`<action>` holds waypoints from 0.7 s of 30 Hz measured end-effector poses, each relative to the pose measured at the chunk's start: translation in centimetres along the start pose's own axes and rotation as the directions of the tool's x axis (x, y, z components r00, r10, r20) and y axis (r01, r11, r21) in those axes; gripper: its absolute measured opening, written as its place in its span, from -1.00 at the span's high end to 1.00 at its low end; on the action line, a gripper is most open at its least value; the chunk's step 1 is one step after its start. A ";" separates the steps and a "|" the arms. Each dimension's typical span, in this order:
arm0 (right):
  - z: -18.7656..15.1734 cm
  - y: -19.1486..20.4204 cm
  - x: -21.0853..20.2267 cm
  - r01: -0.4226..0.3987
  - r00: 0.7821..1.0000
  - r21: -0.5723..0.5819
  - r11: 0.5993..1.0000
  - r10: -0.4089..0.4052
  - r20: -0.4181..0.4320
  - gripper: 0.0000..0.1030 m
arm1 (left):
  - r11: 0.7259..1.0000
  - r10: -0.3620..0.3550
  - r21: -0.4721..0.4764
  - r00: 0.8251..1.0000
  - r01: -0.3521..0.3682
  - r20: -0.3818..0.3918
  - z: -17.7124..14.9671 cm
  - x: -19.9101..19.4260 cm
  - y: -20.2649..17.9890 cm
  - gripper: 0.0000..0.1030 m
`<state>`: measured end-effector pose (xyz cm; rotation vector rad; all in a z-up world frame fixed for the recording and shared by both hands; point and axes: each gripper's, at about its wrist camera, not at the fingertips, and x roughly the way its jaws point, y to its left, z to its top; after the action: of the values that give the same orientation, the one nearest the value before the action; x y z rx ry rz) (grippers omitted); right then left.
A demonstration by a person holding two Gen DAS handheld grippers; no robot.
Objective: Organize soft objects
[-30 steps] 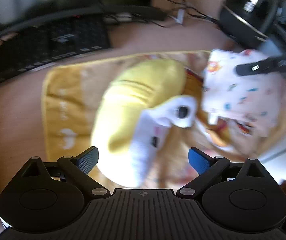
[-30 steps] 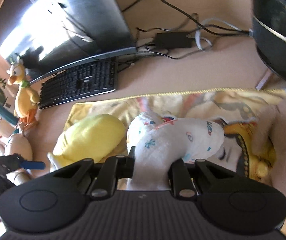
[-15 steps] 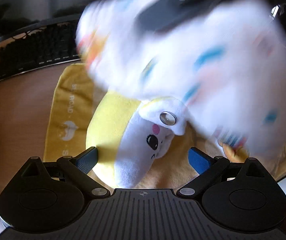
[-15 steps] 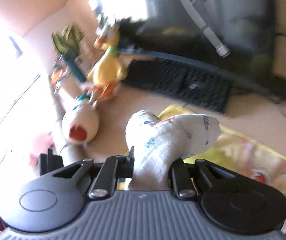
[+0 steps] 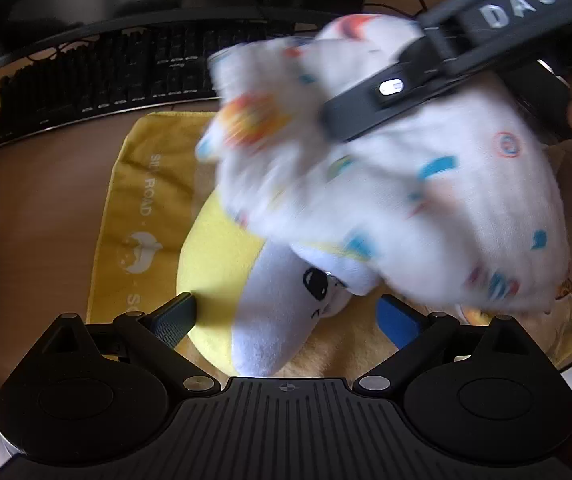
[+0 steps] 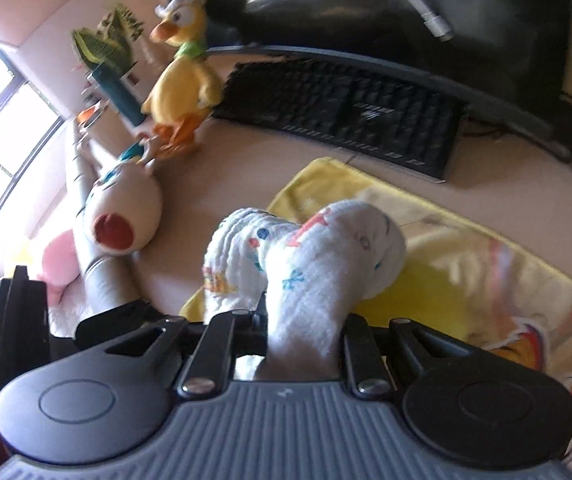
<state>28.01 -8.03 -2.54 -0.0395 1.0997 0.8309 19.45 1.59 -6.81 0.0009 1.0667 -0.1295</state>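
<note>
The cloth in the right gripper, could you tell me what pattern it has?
White cloth with small multicoloured prints, mostly blue, red and orange; clearest in the left wrist view.

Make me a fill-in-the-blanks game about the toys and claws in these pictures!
1. The right claw is shut on a white printed ____.
2. The left claw stands open around a plush toy that is white and ____.
3. The duck plush stands beside a black ____.
4. The plush toy lies on a towel coloured ____.

Missing words: cloth; yellow; keyboard; yellow
</note>
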 end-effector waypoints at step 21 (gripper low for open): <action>-2.6 -8.4 -6.4 0.173 0.971 0.243 0.954 -0.207 0.121 0.68 | 0.879 -0.209 -0.445 0.977 0.173 -0.033 5.9 2.8 10.2 -0.92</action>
<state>29.87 -18.73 -1.74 0.1071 1.0304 0.5205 27.03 11.03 -7.02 -0.5163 1.1567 -0.0633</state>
